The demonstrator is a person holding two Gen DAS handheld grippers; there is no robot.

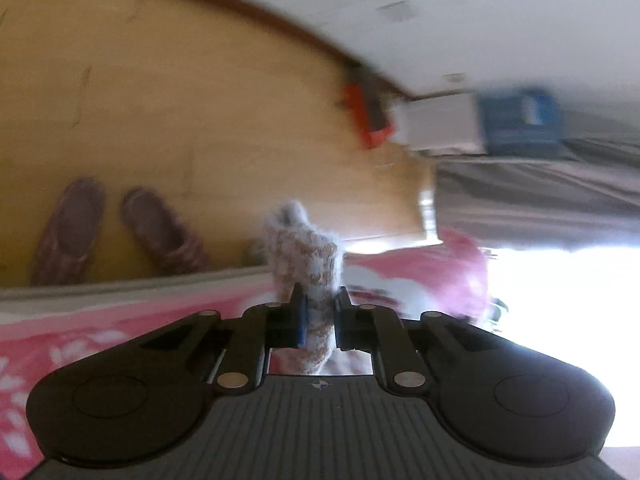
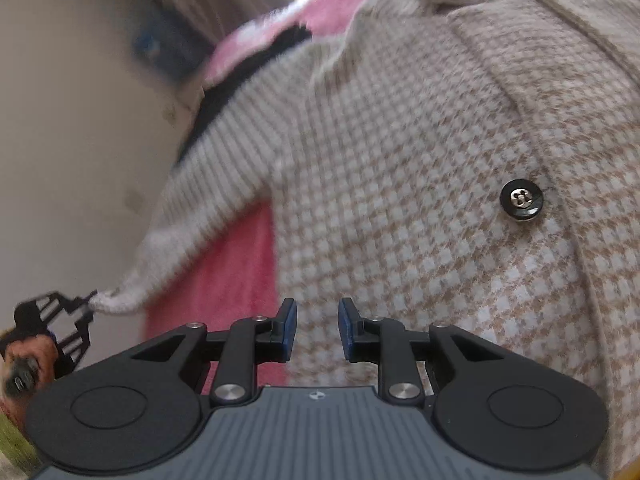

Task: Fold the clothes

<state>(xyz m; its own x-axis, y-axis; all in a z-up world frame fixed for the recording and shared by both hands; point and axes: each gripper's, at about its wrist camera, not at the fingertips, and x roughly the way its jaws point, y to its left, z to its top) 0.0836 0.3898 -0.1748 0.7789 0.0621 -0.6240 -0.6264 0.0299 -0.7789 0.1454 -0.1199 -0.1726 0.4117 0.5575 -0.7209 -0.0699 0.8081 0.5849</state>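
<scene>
- The houndstooth jacket [image 2: 400,168] lies spread over a pink blanket [image 2: 224,280], filling the right wrist view from about 12 o'clock round to 4 o'clock; its sleeve [image 2: 192,216] stretches off toward 8 o'clock.
- It looks like a soft, fuzzy knit: limp, fairly light, likely to sag and drag rather than hold a crease. I judge cuffs, hem corners and shoulder seams the best places to pinch; the black button [image 2: 521,200] at 3 o'clock is best avoided.
- The left gripper [image 1: 319,312] is clamped on the fuzzy cuff [image 1: 308,256], which bunches up toward 12 o'clock between its blue pads.
- The right gripper [image 2: 318,326] hovers over the jacket body, jaws slightly parted and nothing between them.
- Beyond the bed edge, slippers [image 1: 116,228] sit on the wooden floor [image 1: 168,92] at 9 o'clock.
</scene>
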